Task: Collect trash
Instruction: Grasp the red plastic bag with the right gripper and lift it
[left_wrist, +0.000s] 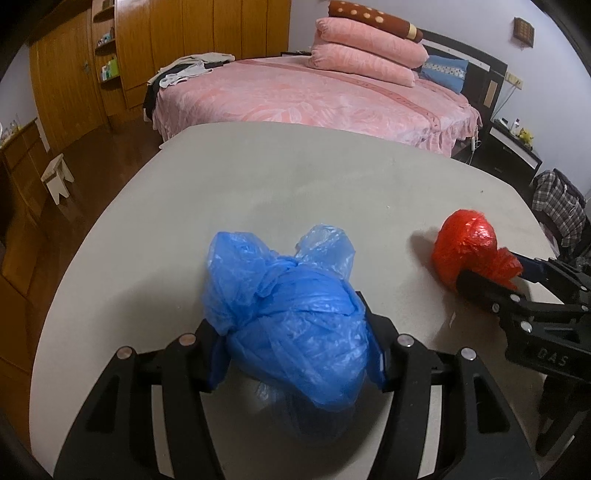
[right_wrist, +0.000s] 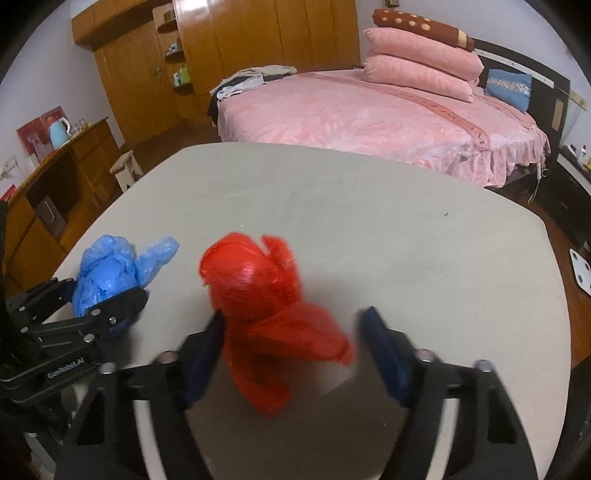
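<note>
On the near part of the table, the left gripper clamps the knotted blue bag for carrying off, while the right gripper straddles the red bag, jaws apart, apparently before gripping.

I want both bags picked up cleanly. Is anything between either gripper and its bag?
Nothing visible: the blue bag sits between the left gripper fingers, the red bag between the right gripper fingers.
</note>
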